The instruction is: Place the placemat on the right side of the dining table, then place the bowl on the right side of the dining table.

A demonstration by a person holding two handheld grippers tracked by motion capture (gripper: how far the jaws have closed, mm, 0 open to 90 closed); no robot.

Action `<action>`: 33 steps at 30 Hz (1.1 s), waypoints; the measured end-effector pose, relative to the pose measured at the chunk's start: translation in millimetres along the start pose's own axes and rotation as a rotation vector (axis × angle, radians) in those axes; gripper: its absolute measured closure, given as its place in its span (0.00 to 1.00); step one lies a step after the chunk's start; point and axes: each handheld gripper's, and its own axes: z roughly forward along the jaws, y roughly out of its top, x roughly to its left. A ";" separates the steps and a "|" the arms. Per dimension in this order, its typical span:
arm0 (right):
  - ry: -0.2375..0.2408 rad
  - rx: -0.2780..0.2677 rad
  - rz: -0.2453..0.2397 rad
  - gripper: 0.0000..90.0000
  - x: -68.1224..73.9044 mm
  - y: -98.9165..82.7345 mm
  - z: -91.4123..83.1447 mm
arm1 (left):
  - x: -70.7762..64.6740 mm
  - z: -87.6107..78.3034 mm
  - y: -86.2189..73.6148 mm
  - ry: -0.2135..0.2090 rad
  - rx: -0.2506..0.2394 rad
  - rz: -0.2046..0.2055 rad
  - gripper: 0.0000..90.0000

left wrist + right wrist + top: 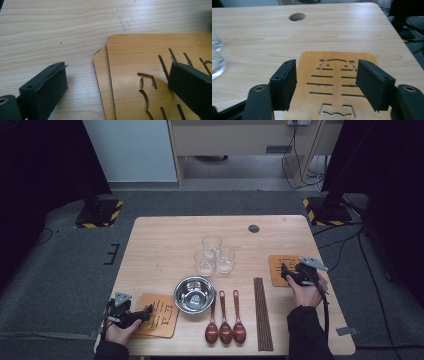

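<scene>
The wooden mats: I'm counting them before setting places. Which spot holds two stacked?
The mats by the left gripper: stacked mats show a second edge peeking out underneath. The right mat lies single.

High view: fixed above the near edge of the table (165, 232), facing forward and down, far enough to take in its whole top. Left gripper view: close and low over stacked mats (130, 75) at the near left. Right gripper view: close over the right mat (337, 82), facing the far edge. All views share the tabletop.
</scene>
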 end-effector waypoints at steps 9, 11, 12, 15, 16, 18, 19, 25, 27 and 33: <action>0.172 -0.035 -0.063 0.38 13.0 10.7 -6.4 | 0.0 0.0 0.0 0.000 0.000 0.000 0.01; 0.217 -0.049 -0.059 0.37 17.3 13.6 -8.7 | 0.0 0.0 0.0 0.000 0.000 0.000 0.01; 0.235 -0.053 -0.061 0.36 19.5 15.0 -9.8 | 0.0 0.0 0.0 0.000 0.000 0.000 0.01; 0.250 -0.046 -0.085 0.36 26.3 18.7 -13.2 | 0.0 0.0 0.0 0.000 0.000 0.000 0.01; 0.267 -0.048 -0.083 0.36 28.5 19.6 -14.1 | 0.0 0.0 0.0 0.000 0.000 0.000 0.01; 0.283 -0.053 -0.087 0.37 32.7 21.1 -16.0 | 0.0 0.0 0.0 0.000 0.000 0.000 0.01; 0.295 -0.055 -0.092 0.37 34.5 21.9 -16.9 | 0.0 0.0 0.0 0.000 0.000 0.000 0.01; 0.367 -0.073 -0.087 0.36 46.0 26.8 -22.5 | 0.0 0.0 0.0 0.000 0.000 0.000 0.01; 0.382 -0.076 -0.098 0.37 49.8 28.0 -23.6 | 0.0 0.0 0.0 0.000 0.000 0.000 0.01; 0.417 -0.077 -0.112 0.37 61.8 29.2 -25.7 | 0.0 0.0 0.0 0.000 0.000 0.000 0.01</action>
